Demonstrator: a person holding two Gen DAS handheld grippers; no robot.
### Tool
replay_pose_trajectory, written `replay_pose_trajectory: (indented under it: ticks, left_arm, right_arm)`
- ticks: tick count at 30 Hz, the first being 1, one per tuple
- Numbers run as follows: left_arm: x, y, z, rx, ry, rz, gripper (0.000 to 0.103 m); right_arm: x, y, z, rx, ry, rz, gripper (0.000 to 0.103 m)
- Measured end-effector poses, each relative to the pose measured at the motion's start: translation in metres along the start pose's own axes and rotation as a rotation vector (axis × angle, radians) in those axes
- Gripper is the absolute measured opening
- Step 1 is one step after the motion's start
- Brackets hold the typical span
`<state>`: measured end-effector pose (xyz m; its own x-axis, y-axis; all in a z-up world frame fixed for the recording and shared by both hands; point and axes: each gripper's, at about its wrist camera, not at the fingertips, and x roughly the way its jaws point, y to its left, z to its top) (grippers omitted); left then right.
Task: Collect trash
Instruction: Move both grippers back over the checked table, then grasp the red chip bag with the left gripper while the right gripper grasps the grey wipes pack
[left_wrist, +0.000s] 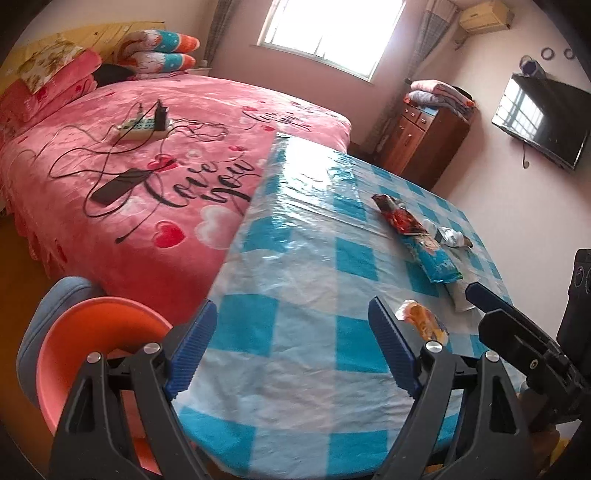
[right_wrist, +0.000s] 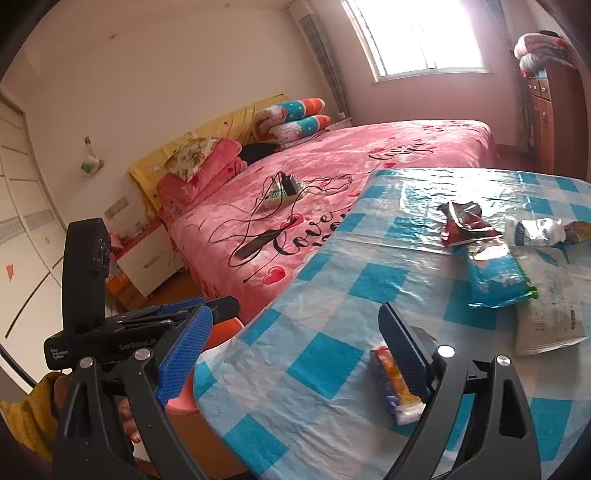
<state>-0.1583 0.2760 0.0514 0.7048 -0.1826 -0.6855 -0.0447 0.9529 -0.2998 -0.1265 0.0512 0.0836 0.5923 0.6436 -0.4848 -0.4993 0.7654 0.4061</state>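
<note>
Trash lies on a table (left_wrist: 295, 325) with a blue and white checked cover. A small orange wrapper (left_wrist: 424, 321) lies near the front, just right of my open left gripper (left_wrist: 295, 347). In the right wrist view the orange wrapper (right_wrist: 391, 384) sits against the right finger of my open right gripper (right_wrist: 295, 354), inside the jaws. Further back lie a blue packet (left_wrist: 434, 260) (right_wrist: 495, 275), a red wrapper (left_wrist: 397, 214) (right_wrist: 465, 225), a white tube (right_wrist: 539, 230) and a white paper bag (right_wrist: 550, 314). An orange bin (left_wrist: 85, 343) stands by the table's left edge.
A bed with a pink cover (left_wrist: 147, 177) stands behind and left of the table, with a power strip (left_wrist: 142, 127), cables and a phone (left_wrist: 114, 188) on it. A wooden cabinet (left_wrist: 424, 140) and a wall TV (left_wrist: 543, 118) are at the back right.
</note>
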Motion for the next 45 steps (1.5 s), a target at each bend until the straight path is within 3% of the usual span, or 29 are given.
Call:
replay_pose_trajectory:
  ticks: [18,25,31,38,42,45]
  left_arm:
    - [0.045,-0.072,0.007,0.09,0.082,-0.028,0.084]
    - [0.065,-0.102,0.015,0.103,0.115,-0.079,0.084]
    - [0.091,-0.13,0.043,0.065,0.129,-0.139,0.084]
    - [0.139,-0.164,0.078,0.046,0.157,-0.146,0.084]
    - [0.172,-0.179,0.092,0.06,0.176,-0.103,0.084]
    - [0.197,-0.185,0.1,0.06,0.209,-0.065,0.084]
  right_arm:
    - [-0.036,-0.086,-0.001,0.161,-0.077,-0.035,0.09]
    - [-0.053,-0.124,-0.002,0.225,-0.098,-0.086,0.09]
    - [-0.069,-0.166,-0.003,0.319,-0.117,-0.111,0.09]
    - [-0.069,-0.21,-0.008,0.388,-0.081,-0.188,0.09]
    - [-0.055,-0.227,-0.011,0.409,-0.007,-0.23,0.09]
    - [-0.049,-0.236,-0.012,0.438,0.018,-0.212,0.083]
